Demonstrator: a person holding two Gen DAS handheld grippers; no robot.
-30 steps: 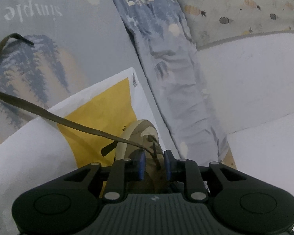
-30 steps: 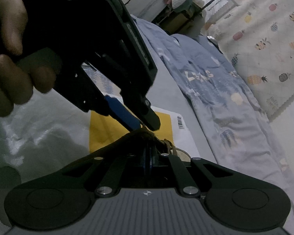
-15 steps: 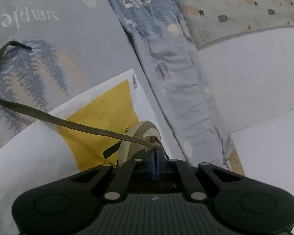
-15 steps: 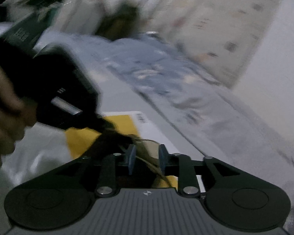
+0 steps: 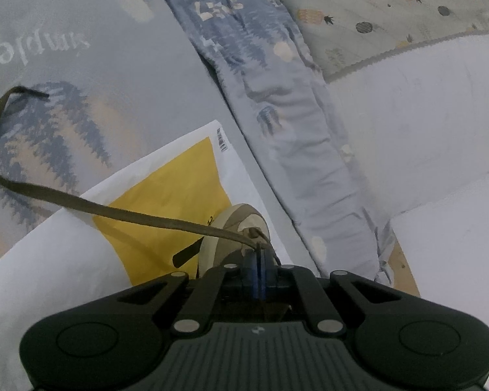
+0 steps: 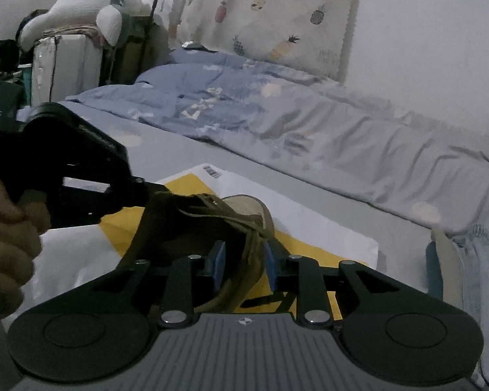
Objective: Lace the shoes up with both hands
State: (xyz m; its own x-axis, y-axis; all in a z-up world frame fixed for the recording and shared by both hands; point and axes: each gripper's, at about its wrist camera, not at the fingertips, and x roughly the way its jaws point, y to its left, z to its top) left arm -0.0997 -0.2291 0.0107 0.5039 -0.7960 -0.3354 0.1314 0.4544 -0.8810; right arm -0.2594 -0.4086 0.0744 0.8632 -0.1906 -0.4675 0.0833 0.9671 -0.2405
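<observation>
Your left tool [image 5: 259, 260] is pinched together on the olive lace [image 5: 114, 210] right at the shoe [image 5: 234, 228], which sits on the yellow-and-white mailer bag [image 5: 166, 192] on the bed. From that pinch point the lace's long axis runs away from the shoe's toe, out over the bag and onto the grey printed sheet [image 5: 97, 49], where it curls back and ends in a dark tip well clear of the shoe. That free end lies on your left tool's side, so the slack belongs to that hand.

Your right tool [image 6: 243, 262] has just sprung apart, and its blue pads stand clear either side of the shoe's lace strands [image 6: 244, 228], pressing on nothing. From the shoe, this tool is close at the heel end, looking along the shoe towards the toe; your left tool [image 6: 140, 189] comes in from the shoe's far left flank. The right is nearer the crossed strands, so judge it the one to take the next strand.
</observation>
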